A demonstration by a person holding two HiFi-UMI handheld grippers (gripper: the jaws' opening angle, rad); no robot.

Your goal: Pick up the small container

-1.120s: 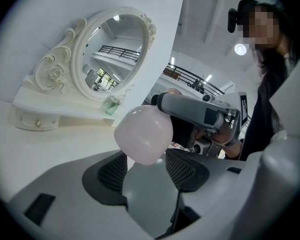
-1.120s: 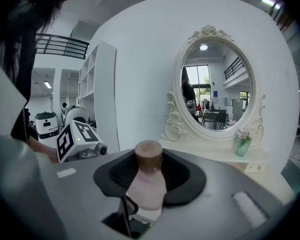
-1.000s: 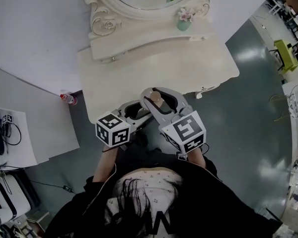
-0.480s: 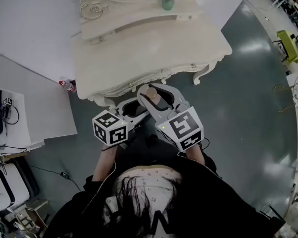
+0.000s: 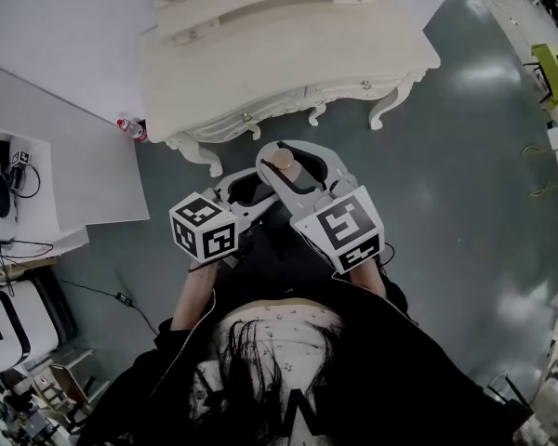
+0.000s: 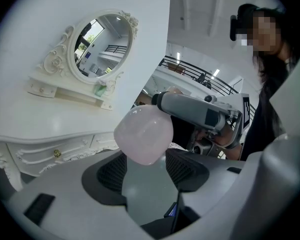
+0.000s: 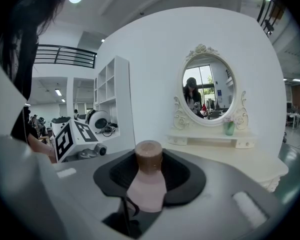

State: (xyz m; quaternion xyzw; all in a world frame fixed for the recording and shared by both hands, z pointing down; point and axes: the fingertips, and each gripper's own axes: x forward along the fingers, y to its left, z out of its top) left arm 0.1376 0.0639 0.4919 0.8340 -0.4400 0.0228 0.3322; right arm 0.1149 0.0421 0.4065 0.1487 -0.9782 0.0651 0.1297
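Both grippers have drawn back from the dressing table (image 5: 288, 63) and now hang over the floor (image 5: 465, 203) off its front edge. The right gripper (image 5: 285, 162) stays clamped on the pink bottle (image 7: 148, 186), brown cap up. The left gripper (image 6: 145, 166) is wide open and empty, with the bottle's base just ahead of it.

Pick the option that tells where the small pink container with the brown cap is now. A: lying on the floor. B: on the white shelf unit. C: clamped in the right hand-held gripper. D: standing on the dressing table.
C: the right gripper view shows the small container upright between the jaws of the right hand-held gripper, clear of the dressing table.
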